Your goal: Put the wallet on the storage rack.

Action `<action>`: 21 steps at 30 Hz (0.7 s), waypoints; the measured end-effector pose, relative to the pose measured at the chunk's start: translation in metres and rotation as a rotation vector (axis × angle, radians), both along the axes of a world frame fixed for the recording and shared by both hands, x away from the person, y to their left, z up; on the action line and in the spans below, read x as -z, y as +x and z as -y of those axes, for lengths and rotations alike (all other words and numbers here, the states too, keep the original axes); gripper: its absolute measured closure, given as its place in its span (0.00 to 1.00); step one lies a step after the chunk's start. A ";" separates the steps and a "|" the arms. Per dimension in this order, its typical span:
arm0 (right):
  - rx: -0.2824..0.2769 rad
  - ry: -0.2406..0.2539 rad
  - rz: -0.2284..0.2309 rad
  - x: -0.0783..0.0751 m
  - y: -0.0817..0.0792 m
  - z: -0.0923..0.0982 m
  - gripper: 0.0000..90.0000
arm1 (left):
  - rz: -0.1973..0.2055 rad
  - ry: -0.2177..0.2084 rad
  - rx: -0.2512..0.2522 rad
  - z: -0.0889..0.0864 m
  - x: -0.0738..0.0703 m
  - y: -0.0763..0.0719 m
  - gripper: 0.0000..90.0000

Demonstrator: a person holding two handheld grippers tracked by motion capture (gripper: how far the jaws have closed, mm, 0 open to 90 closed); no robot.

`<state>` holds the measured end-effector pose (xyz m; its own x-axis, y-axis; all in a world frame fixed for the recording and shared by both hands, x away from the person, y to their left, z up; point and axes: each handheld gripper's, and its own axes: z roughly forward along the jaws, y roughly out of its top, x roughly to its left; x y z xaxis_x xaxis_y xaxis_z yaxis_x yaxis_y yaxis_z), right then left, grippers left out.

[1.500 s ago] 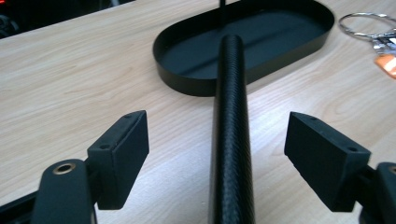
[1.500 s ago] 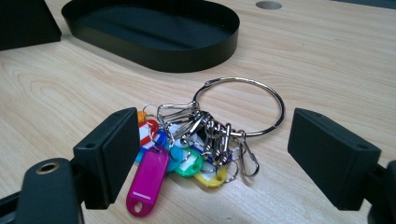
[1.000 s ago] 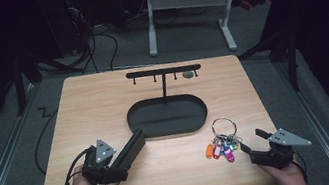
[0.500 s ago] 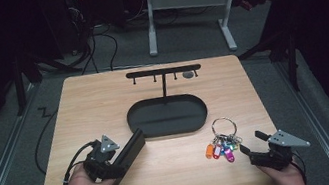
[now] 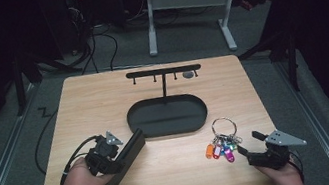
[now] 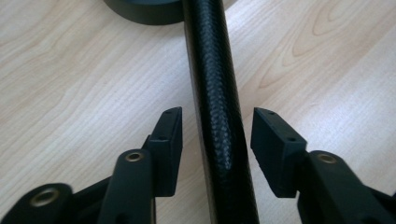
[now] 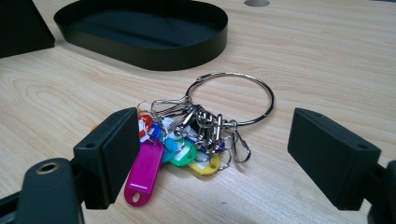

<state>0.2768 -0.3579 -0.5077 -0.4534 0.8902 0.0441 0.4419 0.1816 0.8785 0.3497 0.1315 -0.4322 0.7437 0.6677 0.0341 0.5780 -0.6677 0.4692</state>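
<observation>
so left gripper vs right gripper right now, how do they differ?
The left gripper has its jaws straddling a black textured case with a gap on each side; the right gripper faces the key bunch with nothing between its jaws. The right's jaws stand wider apart. Both are open, low over the wooden table.

hand-held gripper [image 5: 247, 144] | black jaws | grey three-cornered plate | black cable

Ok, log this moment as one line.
left gripper: open, jaws astride black textured flat case | right gripper: open, facing silver key ring with coloured plastic tags | black oval tray: empty
</observation>
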 end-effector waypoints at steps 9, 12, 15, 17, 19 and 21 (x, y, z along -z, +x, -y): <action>0.002 0.008 0.000 0.000 -0.001 0.000 0.19 | -0.043 0.015 -0.007 0.006 0.004 0.004 0.73; -0.006 0.018 -0.012 0.001 0.000 0.001 0.22 | -0.005 0.018 0.015 0.004 0.006 0.003 0.76; -0.013 0.017 -0.012 0.000 -0.001 0.001 0.24 | 0.009 0.014 0.016 0.003 0.008 0.003 0.77; -0.017 0.011 -0.002 -0.001 -0.002 0.001 0.27 | 0.008 0.007 0.026 0.002 0.008 0.003 0.78; -0.016 0.013 -0.001 -0.001 -0.005 0.001 0.31 | 0.001 0.005 0.023 0.002 0.008 0.004 0.79; -0.021 0.012 -0.007 -0.001 -0.006 0.002 0.33 | -0.003 0.005 0.019 0.002 0.008 0.005 0.80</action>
<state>0.2709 -0.3602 -0.5071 -0.4721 0.8797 0.0576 0.4440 0.1808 0.8776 0.3547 0.1296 -0.4403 0.7562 0.6534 0.0349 0.5668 -0.6807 0.4641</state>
